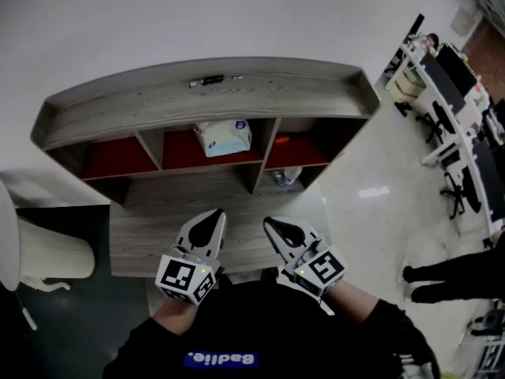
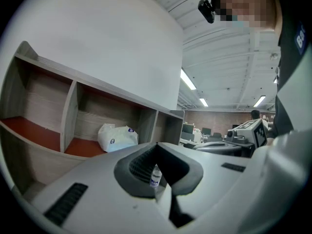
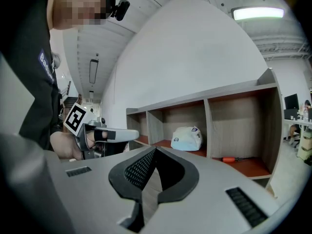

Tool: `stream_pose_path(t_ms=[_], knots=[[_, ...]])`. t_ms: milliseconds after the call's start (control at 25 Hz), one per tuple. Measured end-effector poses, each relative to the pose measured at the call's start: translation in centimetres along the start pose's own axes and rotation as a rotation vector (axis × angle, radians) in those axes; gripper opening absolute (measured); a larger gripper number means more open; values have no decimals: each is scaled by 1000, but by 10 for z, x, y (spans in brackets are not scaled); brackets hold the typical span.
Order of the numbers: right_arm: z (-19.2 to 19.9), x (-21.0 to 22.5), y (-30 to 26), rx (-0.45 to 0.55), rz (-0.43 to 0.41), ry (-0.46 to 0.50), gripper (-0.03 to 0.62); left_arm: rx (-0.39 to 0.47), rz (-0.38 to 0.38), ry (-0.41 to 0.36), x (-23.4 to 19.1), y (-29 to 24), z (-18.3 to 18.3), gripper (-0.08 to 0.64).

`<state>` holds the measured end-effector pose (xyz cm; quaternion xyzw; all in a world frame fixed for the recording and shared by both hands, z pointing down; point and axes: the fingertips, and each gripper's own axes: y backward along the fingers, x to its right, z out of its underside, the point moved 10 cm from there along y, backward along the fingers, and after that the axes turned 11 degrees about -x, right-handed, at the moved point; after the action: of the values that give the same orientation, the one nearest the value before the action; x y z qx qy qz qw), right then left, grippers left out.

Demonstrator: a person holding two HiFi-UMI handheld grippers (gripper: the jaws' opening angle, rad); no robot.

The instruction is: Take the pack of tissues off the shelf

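The white pack of tissues lies in the middle compartment of the grey wooden shelf, on its red floor. It also shows in the left gripper view as the tissue pack and in the right gripper view as the tissue pack. My left gripper and right gripper hover side by side over the desk, short of the shelf and well apart from the pack. Both are shut with nothing held: the left gripper and the right gripper each have their tips together.
An orange-handled tool lies in the right compartment. A small bottle stands below it, seen too as the bottle. Small dark items rest on the shelf top. A white rounded object stands left; a person and office desks are right.
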<state>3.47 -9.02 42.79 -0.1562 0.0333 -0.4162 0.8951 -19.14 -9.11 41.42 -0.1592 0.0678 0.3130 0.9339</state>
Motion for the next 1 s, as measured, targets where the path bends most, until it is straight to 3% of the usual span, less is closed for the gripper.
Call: stream_pose_path(t_ms=[240, 600, 1000], knots=[[-2, 28, 2, -14, -42, 23, 29, 22, -75, 13, 1, -20, -4, 3], [0, 56, 4, -7, -87, 24, 29, -21, -168, 4, -6, -46, -2, 3], [2, 64, 14, 5, -90, 31, 29, -65, -218, -39, -22, -63, -12, 38]])
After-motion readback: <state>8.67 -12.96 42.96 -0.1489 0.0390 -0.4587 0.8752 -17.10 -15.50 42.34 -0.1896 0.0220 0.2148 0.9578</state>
